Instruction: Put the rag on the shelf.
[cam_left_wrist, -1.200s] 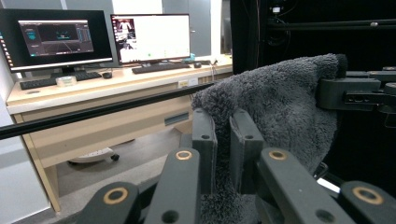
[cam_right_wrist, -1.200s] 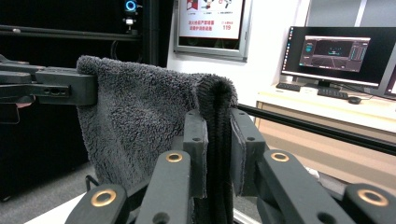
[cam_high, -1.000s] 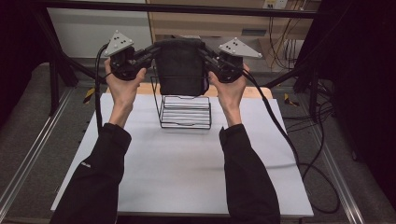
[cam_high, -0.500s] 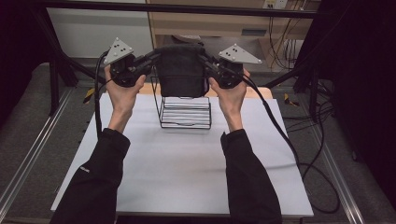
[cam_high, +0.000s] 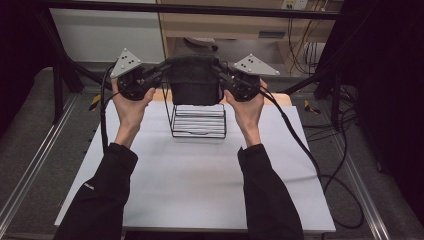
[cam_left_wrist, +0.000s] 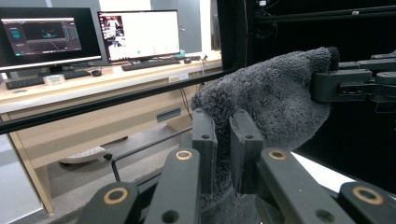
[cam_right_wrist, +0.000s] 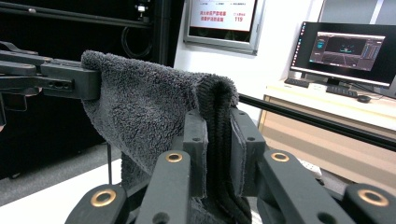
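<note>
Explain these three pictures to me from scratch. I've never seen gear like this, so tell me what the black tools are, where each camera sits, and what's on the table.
No robot here: a person holds a hand-operated clamp in each hand, the left gripper and the right gripper. Each has two black jaws, a trailing cable and a grey three-cornered plate on top.

The high view looks down from above the person's side of the white table; the forearms come in from the bottom.

The other two pictures come from small cameras riding on the grippers, looking along their own jaws. In the left gripper view and the right gripper view, the jaws are shut on a dark grey fluffy towel.

Together the grippers hold the towel stretched between them, each pinching one end, in the air above a black wire rack that stands on the table.
</note>
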